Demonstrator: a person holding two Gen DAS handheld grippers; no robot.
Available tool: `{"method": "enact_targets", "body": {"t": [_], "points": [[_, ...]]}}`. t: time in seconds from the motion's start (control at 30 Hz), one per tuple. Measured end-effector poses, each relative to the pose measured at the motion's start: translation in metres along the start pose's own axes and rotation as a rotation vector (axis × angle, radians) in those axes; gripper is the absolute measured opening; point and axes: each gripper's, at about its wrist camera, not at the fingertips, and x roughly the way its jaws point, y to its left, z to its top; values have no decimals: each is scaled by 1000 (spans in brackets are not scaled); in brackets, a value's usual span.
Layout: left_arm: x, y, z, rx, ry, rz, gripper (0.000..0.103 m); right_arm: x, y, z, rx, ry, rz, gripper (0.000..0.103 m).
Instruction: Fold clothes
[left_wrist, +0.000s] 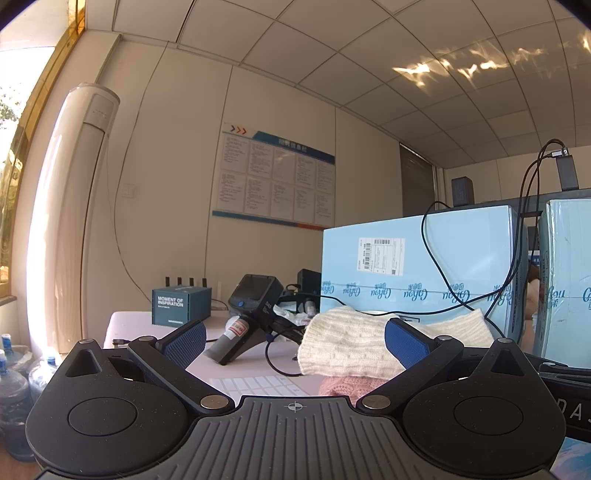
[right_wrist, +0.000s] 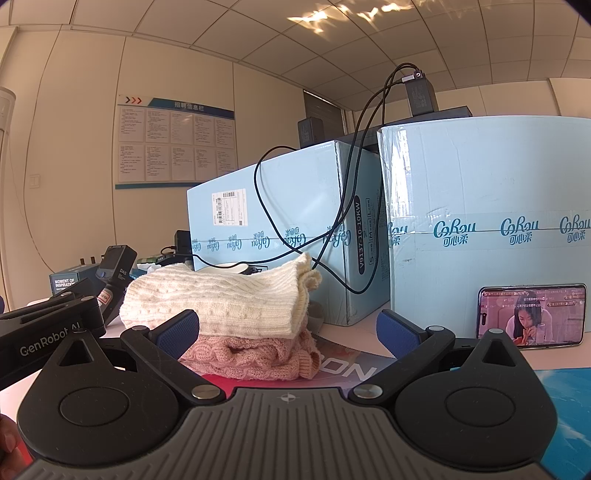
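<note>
A folded cream knit sweater (right_wrist: 221, 302) lies on top of a folded pink knit sweater (right_wrist: 258, 354) on the table. The stack also shows in the left wrist view, cream (left_wrist: 351, 347) over pink (left_wrist: 340, 386). My left gripper (left_wrist: 295, 338) is open and empty, held level, just short of the stack. My right gripper (right_wrist: 288, 334) is open and empty, its jaws wide, with the stack just ahead between them. The left gripper's body (right_wrist: 48, 328) shows at the left of the right wrist view.
Two light blue cardboard boxes (right_wrist: 280, 221) (right_wrist: 487, 206) stand behind the stack with black cables (right_wrist: 332, 236) draped over them. A phone (right_wrist: 532, 317) leans on the right box. A handheld device (left_wrist: 251, 317), a small teal box (left_wrist: 181, 301) and a white keyboard (left_wrist: 258, 386) lie left.
</note>
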Motion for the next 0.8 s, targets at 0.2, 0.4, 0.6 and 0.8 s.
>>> {"method": "enact_targets", "body": {"t": [0.2,0.4,0.6,0.8], "points": [[1,0,0,1,1,0,103,0,0,0,0,0,0,103],[1,0,0,1,1,-1,103,0,0,0,0,0,0,103],[2,-1,0,1,-1,0,103,0,0,0,0,0,1,103],[3,-1,0,2,-1,0,103,0,0,0,0,0,0,103]]}}
